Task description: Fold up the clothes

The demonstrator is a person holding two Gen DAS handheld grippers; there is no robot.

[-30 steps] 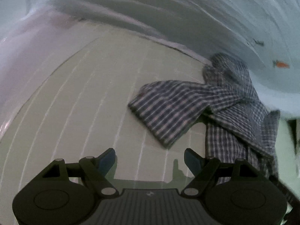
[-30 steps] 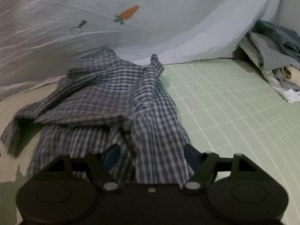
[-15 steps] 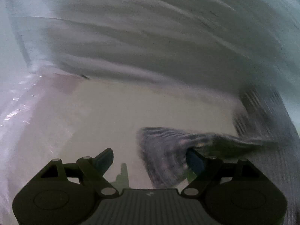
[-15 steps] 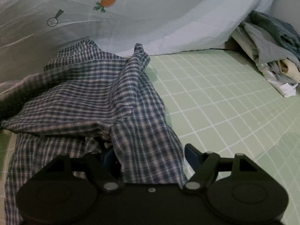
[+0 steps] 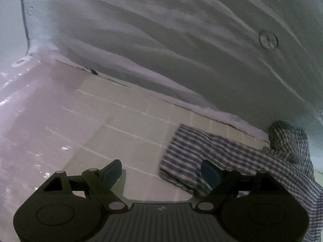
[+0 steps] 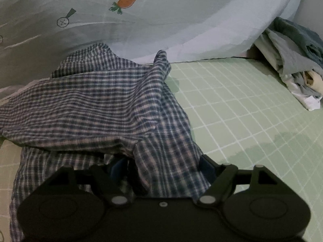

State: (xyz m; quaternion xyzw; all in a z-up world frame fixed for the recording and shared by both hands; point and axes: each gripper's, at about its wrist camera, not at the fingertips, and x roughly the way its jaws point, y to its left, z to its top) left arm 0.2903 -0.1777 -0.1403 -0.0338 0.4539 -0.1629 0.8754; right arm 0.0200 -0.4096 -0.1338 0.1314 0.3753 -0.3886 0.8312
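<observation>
Green gridded mat [image 6: 242, 121] carries the checked shirt [image 6: 97, 104], crumpled left of centre (folding barely begun). Left gripper [image 5: 161, 171] and right gripper [image 6: 163, 165] both gape, holding nothing.

Both cams ride on the hand-held grippers, looking forward and steeply down along the fingers. Left wrist: low over the green grid mat [image 5: 129, 121], facing the pale sheet [image 5: 161, 40] behind it; checked shirt [image 5: 201, 151] only at the right edge. Right wrist: close above the same checked shirt [image 6: 101, 104], facing the sheet [image 6: 181, 20], clothes pile [image 6: 292, 64] far right. Overlap: shirt, mat, sheet.
</observation>
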